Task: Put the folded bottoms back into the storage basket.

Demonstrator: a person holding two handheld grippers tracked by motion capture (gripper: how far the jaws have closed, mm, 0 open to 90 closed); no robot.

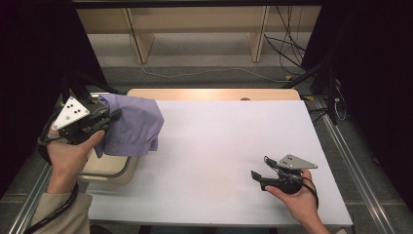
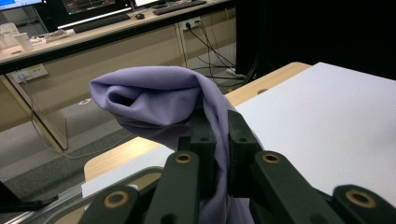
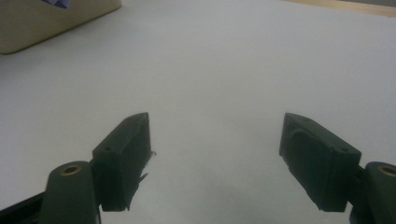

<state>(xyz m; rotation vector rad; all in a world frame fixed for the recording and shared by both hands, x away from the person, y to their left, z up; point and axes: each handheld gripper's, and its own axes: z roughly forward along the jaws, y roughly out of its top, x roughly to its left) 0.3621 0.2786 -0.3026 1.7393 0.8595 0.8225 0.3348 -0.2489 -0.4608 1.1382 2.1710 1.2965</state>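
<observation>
Nearest, the right gripper (image 1: 257, 178) rests low over the white table sheet (image 1: 219, 146), jaws spread wide and empty. Farther off at the table's left edge, the left gripper (image 1: 113, 117) pinches a soft lilac cloth (image 1: 132, 124), lifted above a beige plastic bin (image 1: 112, 170)

I see a white table (image 1: 219, 156) mid-frame, a beige bin (image 1: 109, 168) lower left, wooden shelving (image 1: 195, 29) and cables (image 1: 287, 48) up top.

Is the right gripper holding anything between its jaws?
No: the right gripper has its jaws wide apart with just the bare white table between them.
</observation>
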